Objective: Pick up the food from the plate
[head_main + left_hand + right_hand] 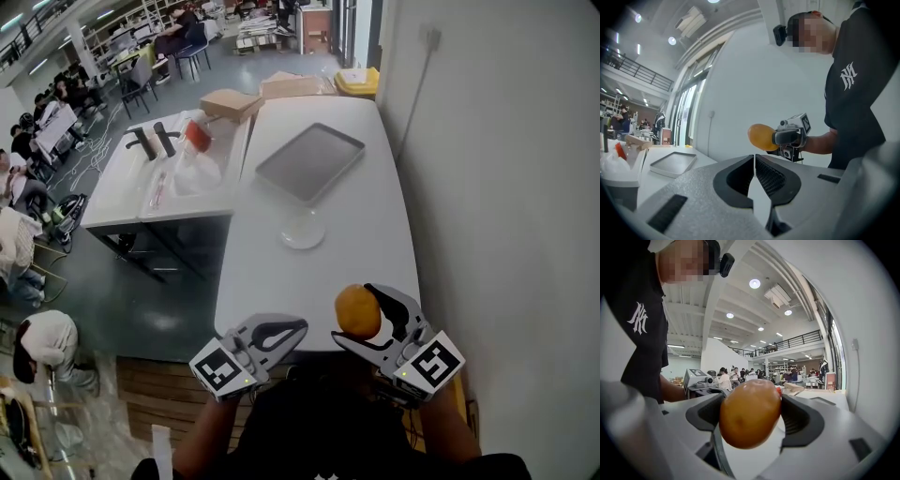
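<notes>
An orange-brown, roll-like piece of food [357, 310] hangs in the air over the near edge of the white table [375, 216], and my right gripper [361, 317] is shut on it. In the right gripper view the food [750, 416] fills the gap between the two jaws. The small white plate [302, 230] stands bare further up the table. My left gripper [298, 326] is held beside the right one with its jaws shut and nothing in them [754, 171]. From the left gripper view I see the food [761, 137] in the right gripper [774, 138].
A grey tray [309, 161] lies beyond the plate. Cardboard boxes [232, 101] and a yellow bin [358, 82] stand at the table's far end. A second white table [122, 202] at left carries black tools and a red thing. A wall runs along the right.
</notes>
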Motion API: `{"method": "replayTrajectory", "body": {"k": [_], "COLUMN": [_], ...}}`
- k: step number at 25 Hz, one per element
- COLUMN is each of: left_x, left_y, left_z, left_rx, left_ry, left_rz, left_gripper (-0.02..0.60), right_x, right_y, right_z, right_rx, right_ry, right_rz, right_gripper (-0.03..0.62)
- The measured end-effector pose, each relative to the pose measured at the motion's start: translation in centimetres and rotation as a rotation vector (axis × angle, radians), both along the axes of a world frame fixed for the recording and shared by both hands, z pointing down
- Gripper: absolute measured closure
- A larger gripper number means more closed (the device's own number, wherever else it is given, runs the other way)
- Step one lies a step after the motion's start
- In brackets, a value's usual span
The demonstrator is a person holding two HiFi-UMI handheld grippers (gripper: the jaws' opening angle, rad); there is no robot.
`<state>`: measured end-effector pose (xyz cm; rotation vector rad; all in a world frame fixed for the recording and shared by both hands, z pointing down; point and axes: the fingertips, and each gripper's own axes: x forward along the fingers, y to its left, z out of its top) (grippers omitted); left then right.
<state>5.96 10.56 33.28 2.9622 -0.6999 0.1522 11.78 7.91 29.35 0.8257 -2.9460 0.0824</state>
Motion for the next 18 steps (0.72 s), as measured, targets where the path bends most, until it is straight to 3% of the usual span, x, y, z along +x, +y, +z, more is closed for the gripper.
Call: {"method": "replayTrajectory", "body": {"k": [13, 18], "left_x": [0.1, 0.2], "left_y": [1.9, 2.4], "left_z": [1.1, 1.0], "left_rx": [-0.016, -0.016], "left_ry": [-0.043, -0.037], "left_rz": [-0.070, -0.078], "left_gripper": [0.572, 0.573], "right_x": [-0.3, -0.1], "right_y": [1.7, 1.8], "right_z": [1.7, 2.6], "right_rx": [-0.029, -0.023], "right_ry": [-0.083, -0.040], "right_rz": [-0.116, -0.117], "right_gripper": [0.209, 0.210]}}
